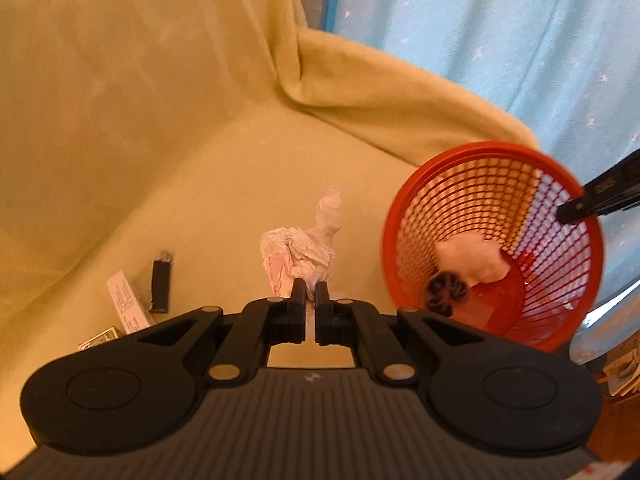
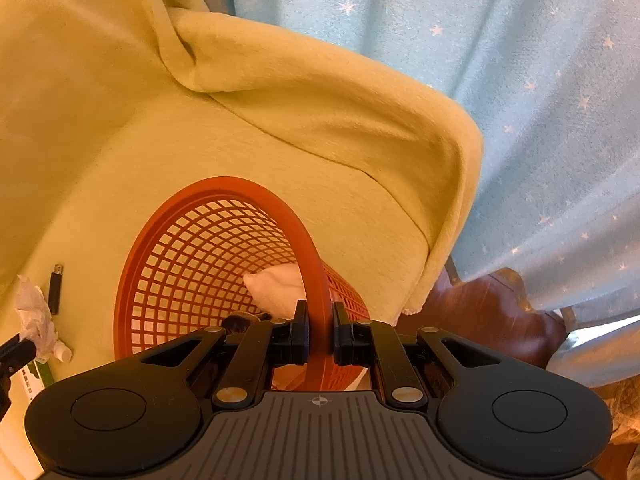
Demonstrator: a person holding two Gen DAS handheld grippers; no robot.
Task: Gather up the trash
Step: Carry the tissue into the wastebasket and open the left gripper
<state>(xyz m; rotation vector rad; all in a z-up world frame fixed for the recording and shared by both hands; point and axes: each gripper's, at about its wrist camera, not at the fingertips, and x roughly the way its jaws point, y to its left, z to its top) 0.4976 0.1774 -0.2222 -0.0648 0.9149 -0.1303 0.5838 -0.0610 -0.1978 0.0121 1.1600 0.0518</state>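
Crumpled paper (image 1: 298, 256) pinched between left fingers (image 1: 298, 296), right fingers (image 2: 300, 324) clamping basket (image 2: 256, 192) rim

Crumpled paper (image 1: 298, 256) beside tilted red basket (image 1: 496, 160)

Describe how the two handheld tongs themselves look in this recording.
Both look alike. The left tongs and right tongs have two short, flat black fingers on black linkage arms with silver rivets. Behind them sit two rounded black lobes with circular recesses, flanking a grey ribbed plate that carries a small round crosshair mark. No cables, hands or sleeves show.
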